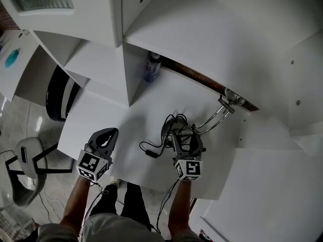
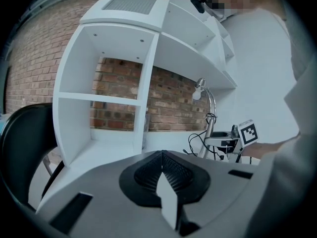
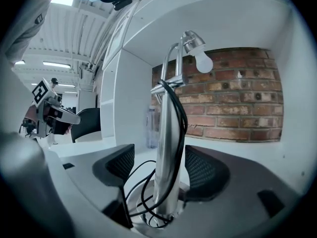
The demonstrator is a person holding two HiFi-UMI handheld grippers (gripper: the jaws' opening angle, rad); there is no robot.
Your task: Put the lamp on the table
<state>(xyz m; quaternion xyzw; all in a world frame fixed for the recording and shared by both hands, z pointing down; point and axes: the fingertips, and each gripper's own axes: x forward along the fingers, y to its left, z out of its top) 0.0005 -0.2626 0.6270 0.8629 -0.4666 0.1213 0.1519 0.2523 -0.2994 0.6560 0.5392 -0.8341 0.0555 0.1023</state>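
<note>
A chrome desk lamp [image 1: 216, 116] stands on the white table [image 1: 116, 120], its bare bulb [image 3: 203, 61] bent up under a shelf. Its black cord [image 1: 151, 147] is looped round the pole and trails left across the tabletop. My right gripper [image 1: 185, 137] is open, with the lamp's pole [image 3: 167, 133] upright between its pads [image 3: 121, 165]; the pads stand off the pole. My left gripper [image 1: 108, 133] is shut on nothing, off to the left above the table's front part. In the left gripper view, the lamp [image 2: 207, 114] and the right gripper show at the right.
A white shelf unit [image 1: 101, 59] stands on the table's back left, with a clear bottle [image 1: 153, 67] beside its side wall. A white shelf [image 1: 202, 39] overhangs the lamp. A black chair [image 1: 58, 92] stands left of the table. A brick wall [image 3: 233, 108] is behind.
</note>
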